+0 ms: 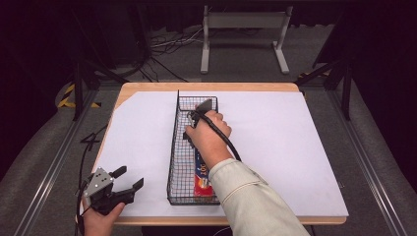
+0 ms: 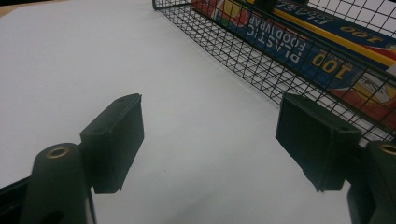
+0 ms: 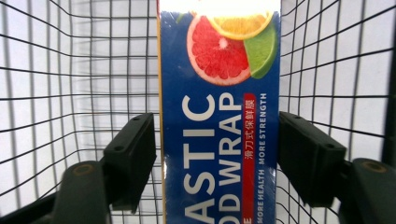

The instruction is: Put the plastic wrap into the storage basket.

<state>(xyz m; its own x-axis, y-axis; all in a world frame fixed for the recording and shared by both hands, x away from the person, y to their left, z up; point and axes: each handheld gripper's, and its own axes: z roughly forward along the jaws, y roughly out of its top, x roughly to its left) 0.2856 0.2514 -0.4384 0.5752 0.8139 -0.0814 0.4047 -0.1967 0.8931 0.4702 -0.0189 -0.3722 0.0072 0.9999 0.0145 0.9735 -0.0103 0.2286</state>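
Black wire basket point(image 1: 173, 147), glossy cardboard wrap box point(image 3: 219, 121), matt white sheet point(image 1: 275, 137).

I am looking down on a wooden counter point(image 1: 147, 87) that is carrying a white sheet point(image 1: 275, 147) over nearly all of its top, one far corner of wood showing bare. Grey carpet floor point(image 1: 44, 147) is lying all around it. Beyond the far edge a pale metal frame point(image 1: 243, 37) is standing on two feet, with loose cables point(image 1: 167, 42) trailing beside it. Black and yellow tape point(image 1: 66, 96) is marking the floor at the left. The room behind is sitting in darkness.
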